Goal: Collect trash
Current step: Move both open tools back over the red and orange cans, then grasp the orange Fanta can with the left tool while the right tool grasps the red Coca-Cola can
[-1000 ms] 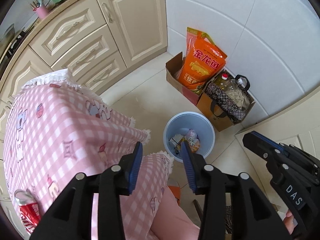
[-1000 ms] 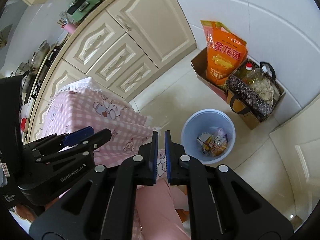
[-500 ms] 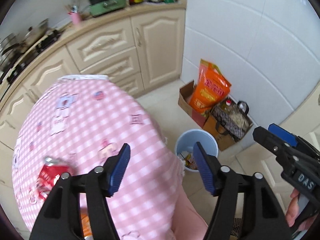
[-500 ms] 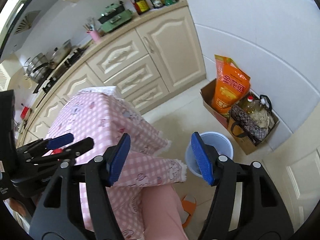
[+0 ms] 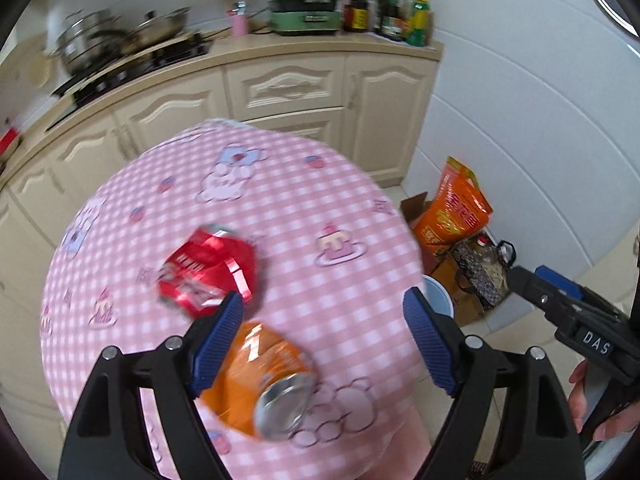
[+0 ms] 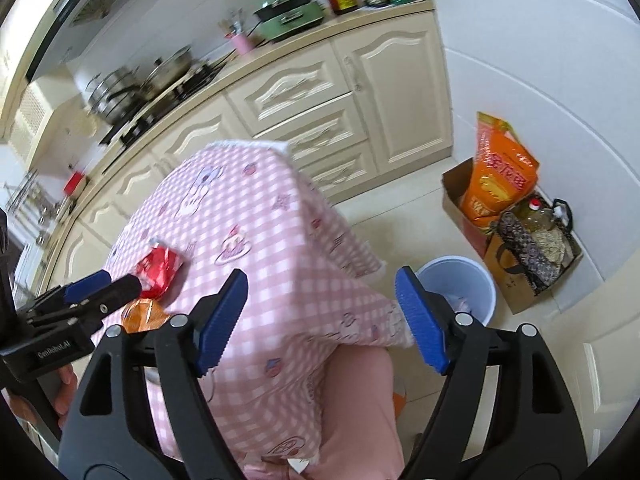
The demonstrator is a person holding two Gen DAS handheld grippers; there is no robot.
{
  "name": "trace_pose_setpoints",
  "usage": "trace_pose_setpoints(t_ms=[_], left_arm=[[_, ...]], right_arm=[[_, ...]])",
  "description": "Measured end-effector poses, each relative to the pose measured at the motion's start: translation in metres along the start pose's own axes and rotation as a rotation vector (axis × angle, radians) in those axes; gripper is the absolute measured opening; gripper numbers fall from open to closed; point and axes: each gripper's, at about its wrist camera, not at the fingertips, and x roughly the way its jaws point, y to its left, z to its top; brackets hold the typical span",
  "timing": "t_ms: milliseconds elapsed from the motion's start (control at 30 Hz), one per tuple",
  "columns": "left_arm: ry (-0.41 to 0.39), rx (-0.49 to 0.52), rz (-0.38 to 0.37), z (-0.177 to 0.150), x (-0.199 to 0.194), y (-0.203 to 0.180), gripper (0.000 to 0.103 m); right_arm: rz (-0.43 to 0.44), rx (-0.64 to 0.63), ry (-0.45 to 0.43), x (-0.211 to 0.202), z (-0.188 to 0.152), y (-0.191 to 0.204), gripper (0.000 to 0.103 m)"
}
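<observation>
Setting: kitchen with cream cabinets; pink checked tablecloth [image 5: 304, 208] on a small table.
Left gripper [image 5: 324, 344]: jaws held wide apart, empty, above the near table edge.
Crushed orange drinks can [image 5: 260, 380]: lying just beside the left finger, long axis near-right to far-left.
Crushed red drinks can [image 5: 208, 272]: just beyond it, farther left.
Right gripper [image 6: 320, 320]: spread apart, empty, judged farther from both cans.
Pale blue plastic bin [image 6: 460, 284]: on the floor, right of the table.

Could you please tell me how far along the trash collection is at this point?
Done: the blue bin on the floor already holds some wrappers. In hand: nothing; the left claw and right claw are both open and empty. Left: the red can and orange can lie crushed on the pink tablecloth.
</observation>
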Motion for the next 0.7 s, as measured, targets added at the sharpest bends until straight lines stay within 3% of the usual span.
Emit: trace_pose_setpoints(t_ms=[367, 700], left_arm=[[0.075, -0.210, 0.010, -0.041, 0.016, 0.085, 0.081], [0.103, -0.357, -0.190, -0.070, 0.055, 0.116, 0.081]], right_arm=[[0.043, -0.072, 0.099, 0.026, -0.023, 0.043, 0.077], [0.047, -0.097, 0.180, 0.054, -0.032, 0.064, 0.077]])
